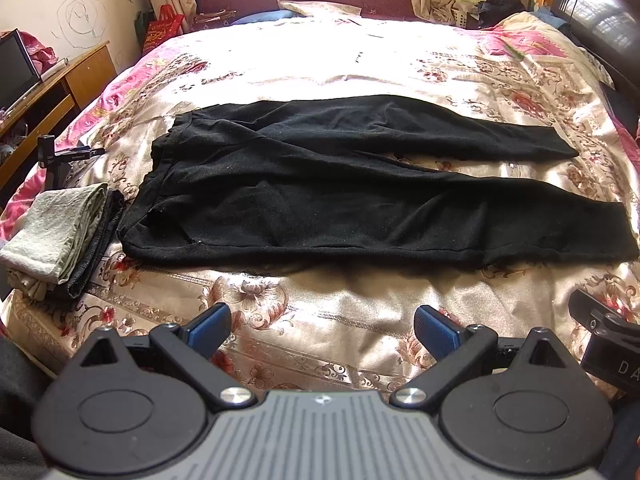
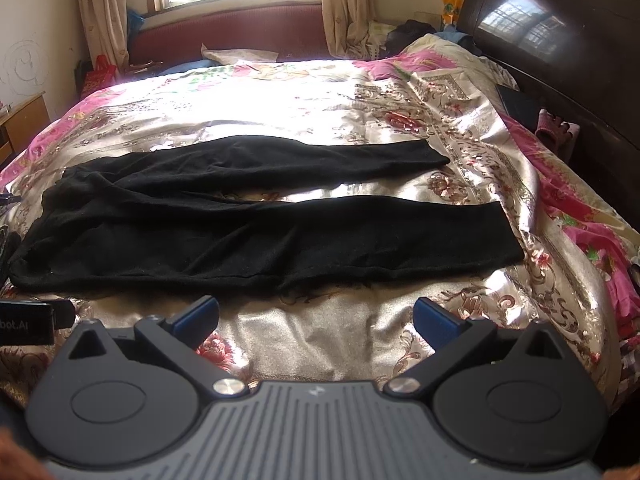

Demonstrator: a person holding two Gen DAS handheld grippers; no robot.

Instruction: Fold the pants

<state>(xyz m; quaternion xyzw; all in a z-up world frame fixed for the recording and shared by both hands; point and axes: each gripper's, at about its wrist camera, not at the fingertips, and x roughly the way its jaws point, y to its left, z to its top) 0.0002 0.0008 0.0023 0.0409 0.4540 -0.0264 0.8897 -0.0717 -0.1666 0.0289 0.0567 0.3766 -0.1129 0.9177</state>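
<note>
Black pants [image 1: 340, 200] lie flat across the floral bedspread [image 1: 320, 300], waistband to the left, both legs stretched to the right with a narrow gap between them. The right wrist view shows the same pants [image 2: 248, 236]. My left gripper [image 1: 322, 326] hovers open over the bedspread, just short of the pants' near edge, holding nothing. My right gripper [image 2: 316, 316] is also open and empty, a little in front of the near leg. Part of the right gripper [image 1: 608, 332] shows at the right edge of the left wrist view.
A stack of folded clothes [image 1: 60, 236] sits left of the waistband, with a small black stand [image 1: 52, 160] behind it. A wooden desk [image 1: 44, 96] lies to the left. A dark headboard [image 2: 560, 60] rises on the right, and a padded bench [image 2: 240, 36] spans the far side under the window.
</note>
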